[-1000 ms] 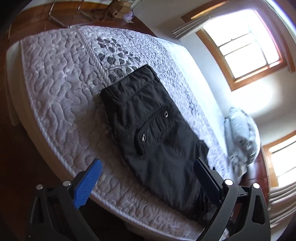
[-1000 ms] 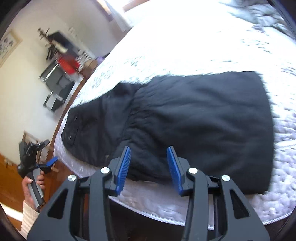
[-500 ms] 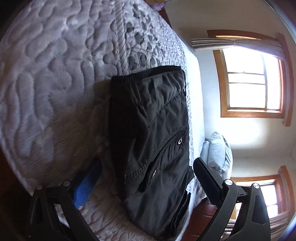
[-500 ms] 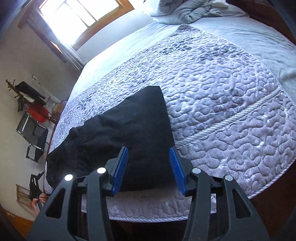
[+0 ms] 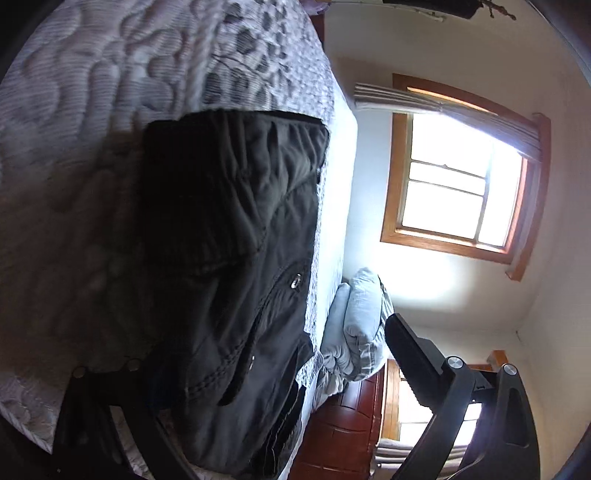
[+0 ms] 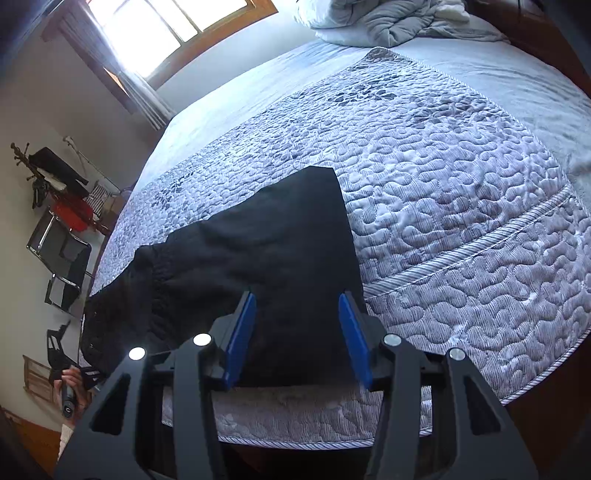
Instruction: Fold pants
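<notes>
The black pants lie flat on the quilted bed. The right hand-held gripper stands half-wide over their leg end, gripping nothing. The left hand-held gripper gapes wide, straddling the waist end.

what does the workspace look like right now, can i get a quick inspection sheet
surface: quilted bedspread on a bed, patterned band across it
job's things: black pants lying flat near the bed's front edge; waist end with pocket snaps toward the left gripper, leg end toward the right gripper
clutter: rumpled duvet at the head of the bed
grippers: left gripper open, jaws either side of the waist end; right gripper open over the leg end, pads not pressing
cables: nothing seen
surroundings: wood-framed window, coat rack and chair by the wall
</notes>
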The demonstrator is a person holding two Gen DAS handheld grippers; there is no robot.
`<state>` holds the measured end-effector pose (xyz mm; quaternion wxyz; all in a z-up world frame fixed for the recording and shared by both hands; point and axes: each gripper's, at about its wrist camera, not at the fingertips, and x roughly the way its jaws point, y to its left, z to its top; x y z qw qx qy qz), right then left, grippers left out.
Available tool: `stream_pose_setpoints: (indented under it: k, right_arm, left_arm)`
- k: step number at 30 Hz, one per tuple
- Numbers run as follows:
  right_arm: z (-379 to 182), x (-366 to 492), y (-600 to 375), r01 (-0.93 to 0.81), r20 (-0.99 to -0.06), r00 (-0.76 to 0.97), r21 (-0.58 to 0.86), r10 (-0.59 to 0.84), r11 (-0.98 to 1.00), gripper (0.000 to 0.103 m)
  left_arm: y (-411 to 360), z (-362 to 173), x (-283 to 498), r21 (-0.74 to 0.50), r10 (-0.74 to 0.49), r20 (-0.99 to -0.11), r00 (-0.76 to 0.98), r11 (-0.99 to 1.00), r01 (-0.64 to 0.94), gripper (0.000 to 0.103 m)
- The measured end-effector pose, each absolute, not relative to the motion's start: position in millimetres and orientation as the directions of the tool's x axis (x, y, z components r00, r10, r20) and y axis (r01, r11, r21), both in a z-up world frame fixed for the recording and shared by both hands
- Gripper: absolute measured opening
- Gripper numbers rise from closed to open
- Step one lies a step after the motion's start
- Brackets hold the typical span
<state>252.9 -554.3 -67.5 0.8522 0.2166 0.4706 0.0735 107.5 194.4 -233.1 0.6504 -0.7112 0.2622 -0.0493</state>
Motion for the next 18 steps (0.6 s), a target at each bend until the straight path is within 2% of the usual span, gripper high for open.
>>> stream_pose_setpoints:
  k: [3, 7, 11, 14, 18]
  right_arm:
    - [-69.6, 252.7, -555.4, 0.084, -0.771, 0.546, 0.440, 0.328, 0.894, 0.049]
    - [-73.8, 254.7, -563.0, 0.105, -0.773, 0.542, 0.453, 0.331, 0.885, 0.050]
    - [-80.9, 258.7, -574.4, 0.134, -0.778, 0.533, 0.465, 0.332, 0.875, 0.052]
    - [-90.5, 265.3, -580.9, 0.141, -0.789, 0.510, 0.468, 0.341, 0.872, 0.059]
    - [-106.0, 279.3, -589.6, 0.147, -0.802, 0.473, 0.479, 0.364, 0.865, 0.061]
  left_arm:
    - [192.1, -239.5, 117.0, -0.928, -0.420, -0.341, 0.841, 0.006, -0.373, 0.098]
    - [188.7, -246.1, 125.5, -0.905, -0.419, -0.392, 0.819, 0.018, -0.424, 0.098]
    - [182.5, -240.2, 136.3, -0.900, -0.438, -0.410, 0.800, 0.053, -0.433, 0.098]
    - [181.0, -236.3, 140.4, -0.898, -0.449, -0.415, 0.791, 0.062, -0.436, 0.098]
    - [181.4, -238.1, 146.0, -0.898, -0.457, -0.413, 0.788, 0.061, -0.435, 0.098]
